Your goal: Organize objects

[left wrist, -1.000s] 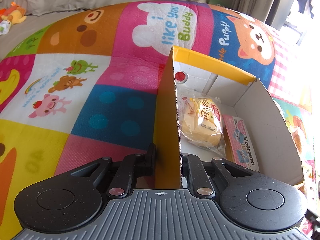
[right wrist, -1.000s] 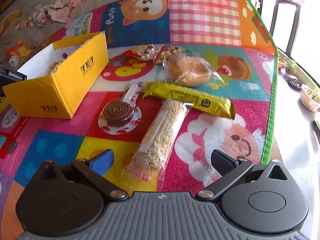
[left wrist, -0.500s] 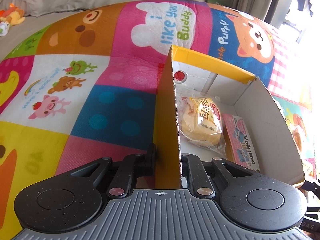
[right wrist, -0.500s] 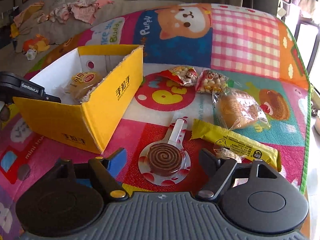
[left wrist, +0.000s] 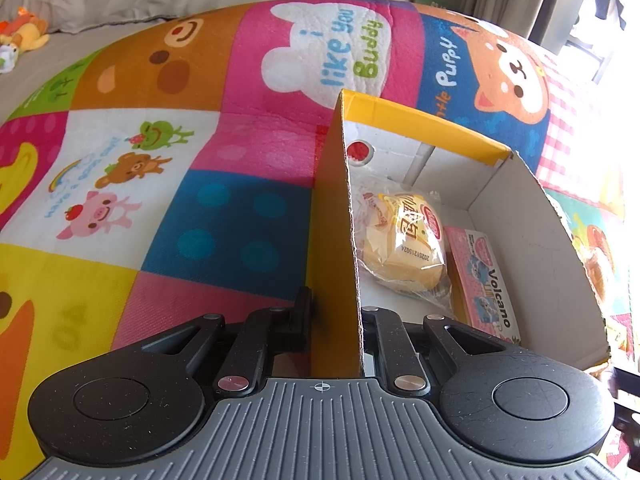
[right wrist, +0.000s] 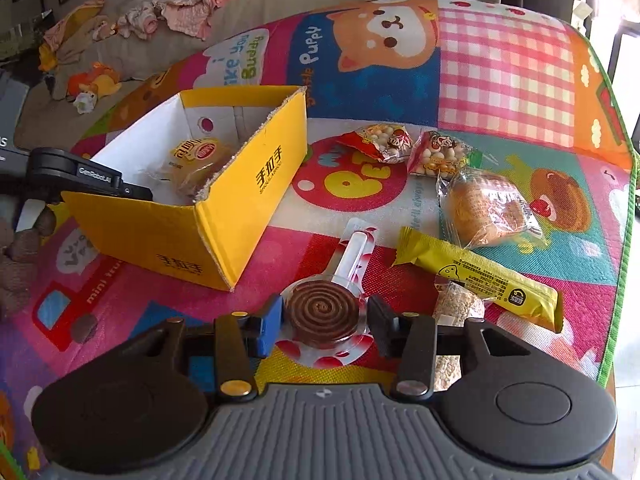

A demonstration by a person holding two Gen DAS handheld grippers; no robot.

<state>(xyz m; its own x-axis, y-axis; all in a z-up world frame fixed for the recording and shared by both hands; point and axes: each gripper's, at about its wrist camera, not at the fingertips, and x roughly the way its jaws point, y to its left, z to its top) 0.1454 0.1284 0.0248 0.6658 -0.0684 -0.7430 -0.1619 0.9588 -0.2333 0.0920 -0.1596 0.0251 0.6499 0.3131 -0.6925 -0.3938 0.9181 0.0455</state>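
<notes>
Our left tongs [left wrist: 334, 316] are matte black, with hinged link arms, silver pivot pins, two round discs and a ribbed grey base bearing a small crosshair mark. Our right tongs [right wrist: 325, 322] share that build, but their pins look brassy and one finger [right wrist: 269, 323] carries a blue pad; the other is black.

- Left gripper [left wrist: 334, 322] clamped on the near wall of the yellow cardboard box [left wrist: 332, 216], one of the fingers [left wrist: 302, 316] outside it, the other inside.
- Inside the box, on its white floor: a wrapped bun [left wrist: 404, 248] beside the gripped wall, and a pink carton marked "Volcano" [left wrist: 484, 276] just to its right, touching or nearly so.
- Underneath, a patchwork play mat [left wrist: 224, 216] with cartoon animals and the words "i like you Buddy".
- Far left, beyond the mat, a plush toy [left wrist: 24, 32] on grey fabric.
</notes>
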